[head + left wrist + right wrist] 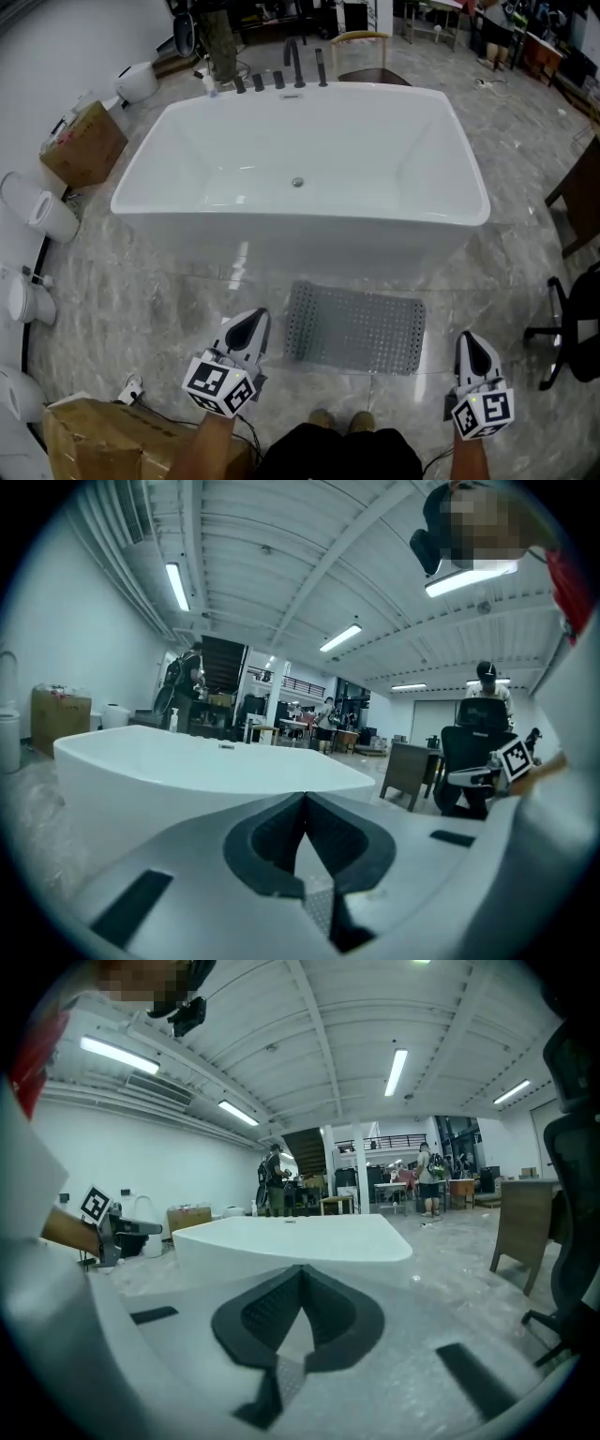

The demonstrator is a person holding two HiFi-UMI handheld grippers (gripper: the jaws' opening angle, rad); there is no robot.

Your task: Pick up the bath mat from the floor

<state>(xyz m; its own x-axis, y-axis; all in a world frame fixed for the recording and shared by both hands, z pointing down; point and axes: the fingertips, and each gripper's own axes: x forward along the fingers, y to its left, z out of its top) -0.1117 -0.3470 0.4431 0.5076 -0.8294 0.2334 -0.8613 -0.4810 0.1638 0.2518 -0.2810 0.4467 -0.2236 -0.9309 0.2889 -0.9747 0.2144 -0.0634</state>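
Note:
A grey perforated bath mat (pixel 354 327) lies flat on the marble floor in front of the white bathtub (pixel 441 141). In the head view my left gripper (pixel 249 323) hovers just left of the mat's near-left corner, shut and empty. My right gripper (pixel 469 343) is shut too, off the mat's right end with a gap of floor between. Both point toward the tub. In the left gripper view the left gripper's (pixel 305 799) jaws meet, with the bathtub (pixel 187 761) beyond. In the right gripper view the right gripper (pixel 302 1271) is likewise shut before the bathtub (pixel 300 1235).
Cardboard boxes (pixel 82 145) and white toilets (pixel 37 211) line the left wall, another box (pixel 112 436) sits by my left arm. A black office chair (pixel 572 328) stands at right, a dark wooden table (pixel 581 187) beyond it. My feet (pixel 342 422) are behind the mat.

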